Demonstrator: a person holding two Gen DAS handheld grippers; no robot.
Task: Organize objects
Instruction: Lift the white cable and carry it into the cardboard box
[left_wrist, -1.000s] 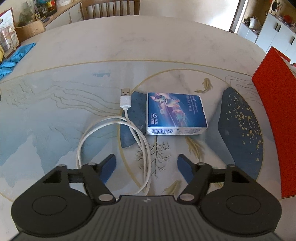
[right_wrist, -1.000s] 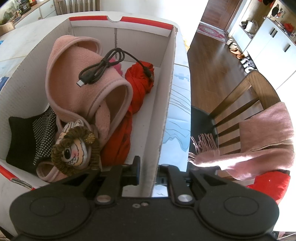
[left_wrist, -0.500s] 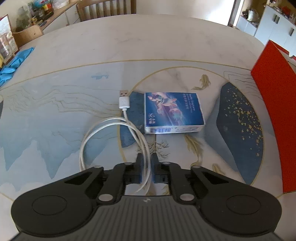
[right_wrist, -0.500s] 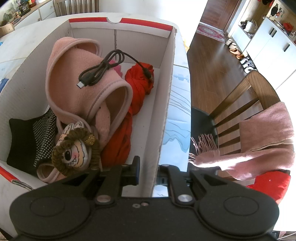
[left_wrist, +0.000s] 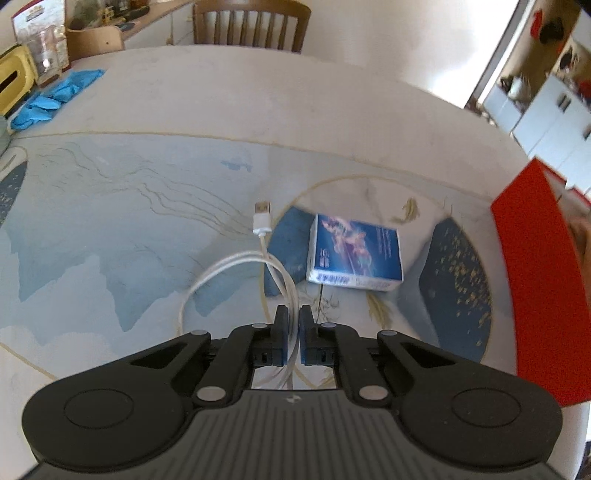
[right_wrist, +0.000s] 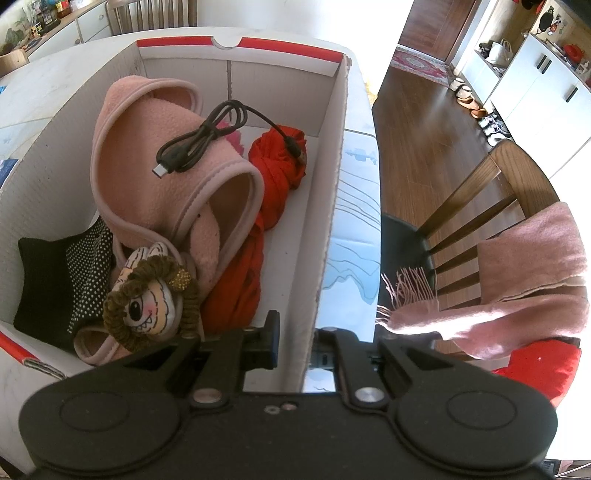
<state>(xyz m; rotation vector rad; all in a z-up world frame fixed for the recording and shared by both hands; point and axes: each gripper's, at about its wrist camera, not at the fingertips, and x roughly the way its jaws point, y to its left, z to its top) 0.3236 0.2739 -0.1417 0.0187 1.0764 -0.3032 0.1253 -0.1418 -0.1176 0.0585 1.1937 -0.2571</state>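
A white USB cable (left_wrist: 236, 266) loops over the patterned table, its plug (left_wrist: 262, 218) pointing away from me. My left gripper (left_wrist: 293, 314) is shut on two strands of that cable. A blue tissue pack (left_wrist: 354, 258) lies just right of the cable. In the right wrist view my right gripper (right_wrist: 295, 332) is shut on the right wall (right_wrist: 332, 184) of a white and red cardboard box. Inside lie a pink fleece item (right_wrist: 147, 177), a black cable (right_wrist: 207, 136), a red cloth (right_wrist: 273, 184), a small doll (right_wrist: 147, 314) and a black dotted cloth (right_wrist: 59, 280).
The box's red outer side (left_wrist: 535, 277) rises at the right of the left wrist view. Blue gloves (left_wrist: 55, 96) lie at the table's far left and a wooden chair (left_wrist: 251, 22) stands behind. Right of the box a chair carries a pink scarf (right_wrist: 517, 280).
The left jaws have gone from wide open to shut on the white cable, then the gripper rose and rolled a little with the cable. The right gripper has kept still on the box wall.
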